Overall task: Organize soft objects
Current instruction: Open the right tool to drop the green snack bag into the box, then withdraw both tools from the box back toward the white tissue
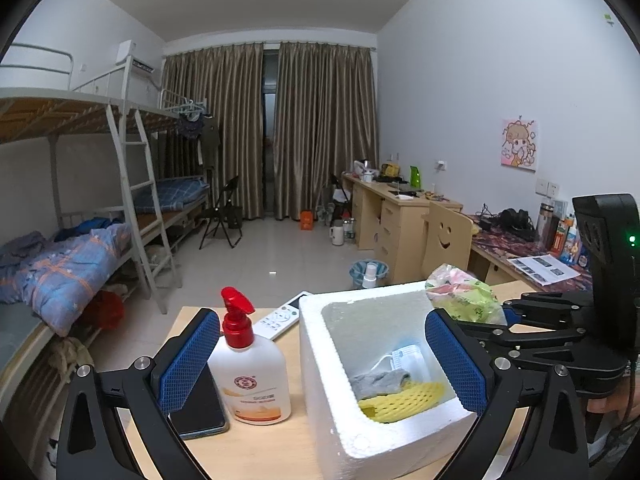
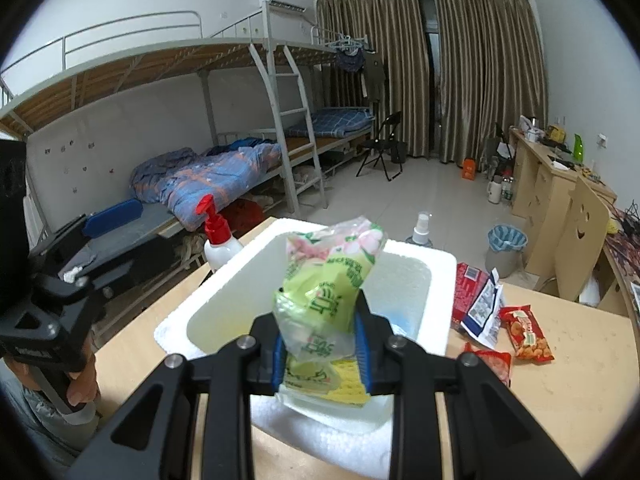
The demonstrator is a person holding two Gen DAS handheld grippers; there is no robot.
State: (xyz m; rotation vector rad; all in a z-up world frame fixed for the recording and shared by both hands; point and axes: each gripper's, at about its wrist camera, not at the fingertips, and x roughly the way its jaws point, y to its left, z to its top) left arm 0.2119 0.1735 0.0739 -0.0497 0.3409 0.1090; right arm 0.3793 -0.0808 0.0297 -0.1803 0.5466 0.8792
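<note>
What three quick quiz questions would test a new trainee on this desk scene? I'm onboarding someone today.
1. True or false: the right hand-held gripper is shut on a green tissue pack.
2. Which lies inside the white foam box? A) yellow foam net B) remote control C) phone
3. What colour is the spray bottle nozzle?

Key:
1. True; the pack is held over the box.
2. A, the yellow foam net, beside a grey cloth.
3. Red.
</note>
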